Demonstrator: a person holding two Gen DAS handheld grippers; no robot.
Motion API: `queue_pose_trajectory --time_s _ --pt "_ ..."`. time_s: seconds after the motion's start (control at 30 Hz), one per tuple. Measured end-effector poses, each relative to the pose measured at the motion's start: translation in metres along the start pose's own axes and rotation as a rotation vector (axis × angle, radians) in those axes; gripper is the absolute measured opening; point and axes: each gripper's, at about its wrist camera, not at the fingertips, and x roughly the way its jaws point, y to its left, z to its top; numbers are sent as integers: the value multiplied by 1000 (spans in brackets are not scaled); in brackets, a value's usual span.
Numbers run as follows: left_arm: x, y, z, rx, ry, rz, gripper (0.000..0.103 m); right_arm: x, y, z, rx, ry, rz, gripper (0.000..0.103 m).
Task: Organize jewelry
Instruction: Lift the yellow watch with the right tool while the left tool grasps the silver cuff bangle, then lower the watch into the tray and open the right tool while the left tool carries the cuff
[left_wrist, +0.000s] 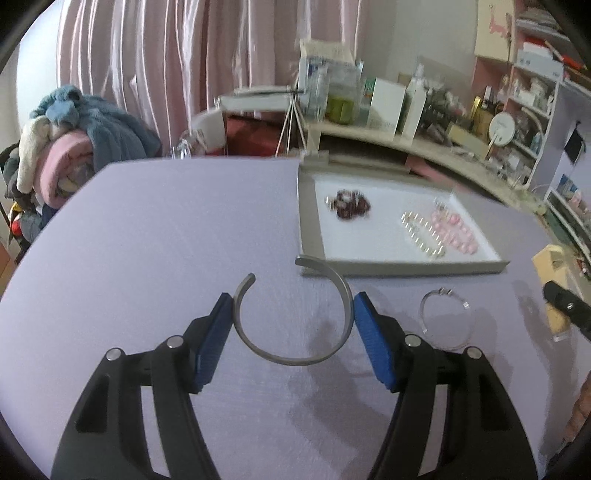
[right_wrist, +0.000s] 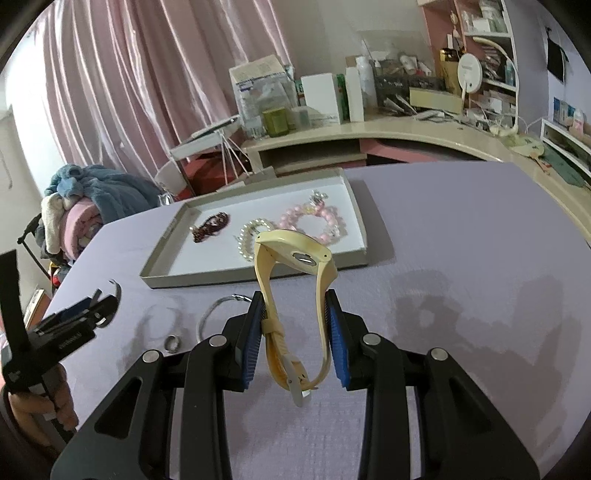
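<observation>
My left gripper (left_wrist: 293, 299) is shut on a grey metal cuff bangle (left_wrist: 295, 360), its blue pads pressing both sides; the cuff hangs just above the purple table (left_wrist: 147, 240), casting a shadow. My right gripper (right_wrist: 295, 299) is shut on the strap of a cream wristwatch (right_wrist: 295, 251), held upright above the table. Beyond both lies a grey tray (left_wrist: 309, 221) with a white floor, holding a dark red beaded piece (left_wrist: 349, 203), a pearl bracelet (left_wrist: 424, 232) and a pink bead bracelet (left_wrist: 458, 232). A thin silver bangle (left_wrist: 443, 317) and a small ring (right_wrist: 172, 341) lie on the table.
A person's hand (right_wrist: 40, 402) holds the left gripper's handle at the lower left. Behind the table runs a curved desk (right_wrist: 406, 129) crowded with boxes and bottles. A pile of blankets (right_wrist: 85, 199) sits at the far left before pink curtains.
</observation>
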Motion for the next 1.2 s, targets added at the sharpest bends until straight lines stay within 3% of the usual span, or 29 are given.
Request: queue_pose_trajectory --time_s 0.17,0.47,1.0,1.2 --pt "-36 6 12 6 -86 -26 66 -13 7 5 -9 -40 15 34" --pt "-71 4 17 7 -165 -73 66 -28 12 5 -17 -76 26 34" --pt "-81 -10 21 28 -195 -111 66 -36 8 8 -13 -99 19 34" --pt "-71 -14 28 35 -194 -128 66 -18 3 27 -4 -102 1 34"
